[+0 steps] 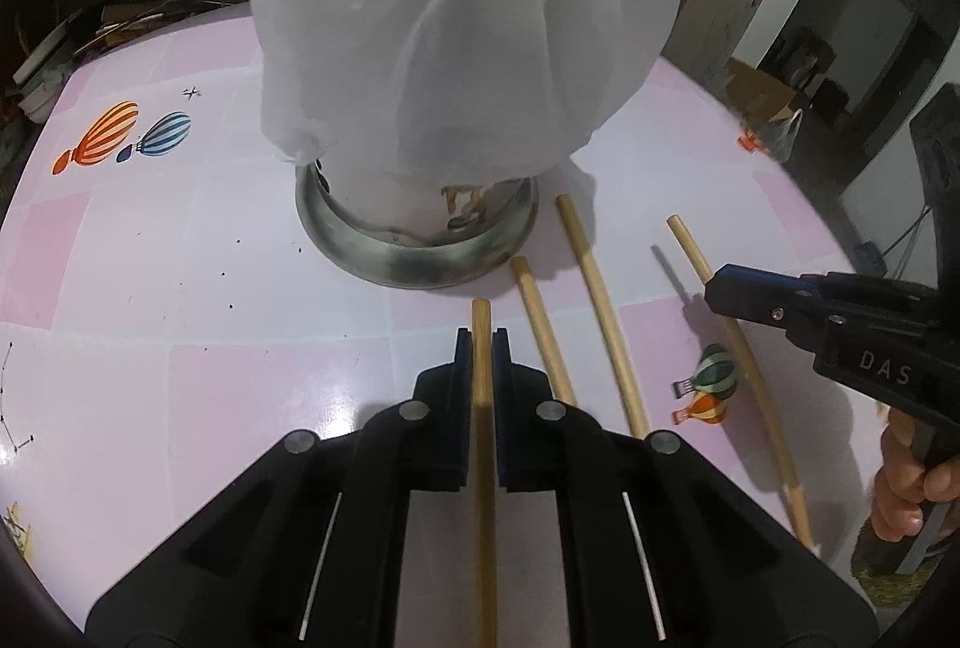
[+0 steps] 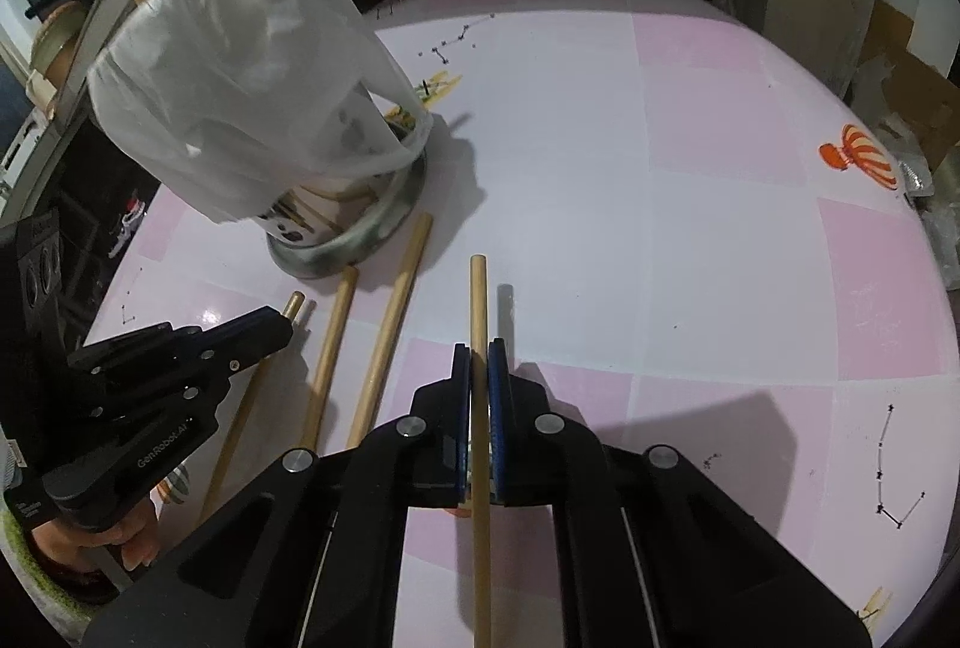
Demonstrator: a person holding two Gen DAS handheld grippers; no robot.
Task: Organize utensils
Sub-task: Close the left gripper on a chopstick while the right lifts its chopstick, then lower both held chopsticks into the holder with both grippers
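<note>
The left gripper [image 1: 482, 342] clamps one chopstick [image 1: 482, 438]; the right gripper [image 2: 479, 357] clamps another chopstick [image 2: 478, 300], both above the pink desk [image 2: 690, 228].

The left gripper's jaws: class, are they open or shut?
Shut. In its own wrist view the left gripper has both jaws pressed against a wooden stick that runs between them.

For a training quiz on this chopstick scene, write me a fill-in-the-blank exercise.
1. Each gripper, the left gripper and the right gripper, is shut on one wooden ____.
2. Between the two held sticks, ____ chopsticks lie loose on the table.
3. The utensil holder is covered by a white plastic ____.
4. The tabletop is printed with hot-air ____.

Missing words: chopstick; two; bag; balloons
</note>
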